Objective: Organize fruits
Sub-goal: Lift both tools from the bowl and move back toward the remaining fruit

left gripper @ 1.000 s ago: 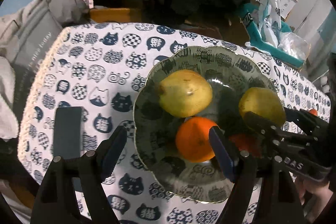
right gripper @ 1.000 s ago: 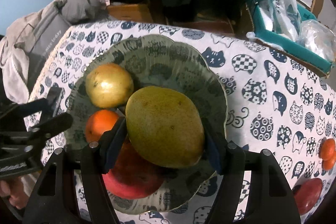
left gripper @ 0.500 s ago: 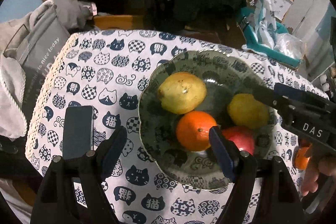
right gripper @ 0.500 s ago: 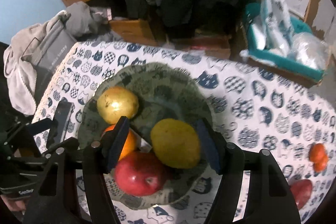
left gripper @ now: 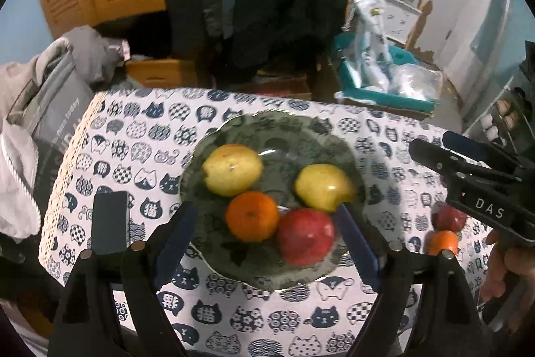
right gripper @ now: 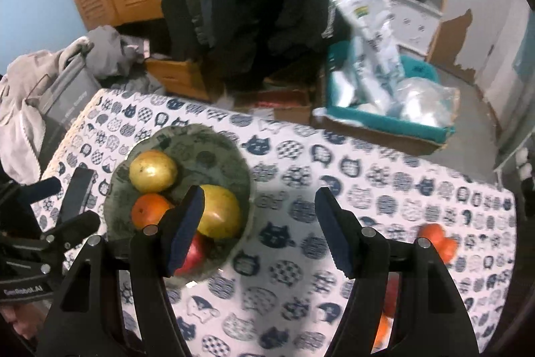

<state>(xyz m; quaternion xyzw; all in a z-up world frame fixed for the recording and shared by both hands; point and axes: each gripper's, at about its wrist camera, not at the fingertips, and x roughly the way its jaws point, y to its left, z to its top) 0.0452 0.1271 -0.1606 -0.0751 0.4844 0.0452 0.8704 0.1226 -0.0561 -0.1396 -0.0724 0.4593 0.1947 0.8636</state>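
The plate sits on the counter holding two pears, an orange and an apple. The left gripper has just been widening its jaws, nothing between them. The right gripper hangs open and empty at the plate's 3 o'clock.

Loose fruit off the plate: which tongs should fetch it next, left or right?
Right, probably. The loose orange and red fruit lie on the cloth right of the plate, near the open, empty right tongs. The left tongs, also open, hang over the plate.
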